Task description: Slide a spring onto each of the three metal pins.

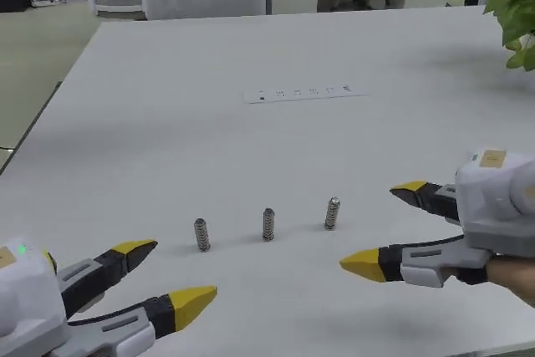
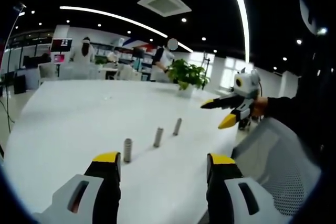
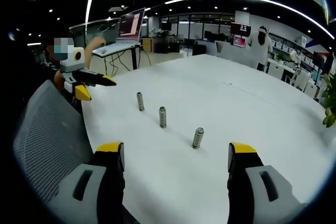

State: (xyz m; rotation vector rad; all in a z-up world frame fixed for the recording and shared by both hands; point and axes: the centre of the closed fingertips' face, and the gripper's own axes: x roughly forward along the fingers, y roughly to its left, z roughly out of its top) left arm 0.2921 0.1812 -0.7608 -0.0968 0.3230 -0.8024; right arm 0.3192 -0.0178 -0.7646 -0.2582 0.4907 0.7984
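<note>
Head view: three upright pins [image 1: 268, 224], each sleeved by a spring [image 1: 201, 237], stand in a row on the near bench [image 1: 167, 140]; the left hand-held gripper [image 1: 165, 277] and right hand-held gripper [image 1: 383, 227] flank them, both open and empty. Far socket strip [image 1: 305, 92]: markings unreadable.
Left gripper view: jaws apart, pins ahead.
Right gripper view: jaws apart, pins ahead.

The worktop [image 1: 167, 123] is seen to be white, smooth and matt. The left spring [image 1: 201, 235], the middle spring [image 1: 268, 224] and the right spring [image 1: 332, 213] are made of grey, ribbed, slightly shiny metal. The left tool [image 1: 171, 273] and the right tool [image 1: 372, 227] are made of smooth plastic. The chair back [image 3: 47, 135] is made of grey mesh cloth.
</note>
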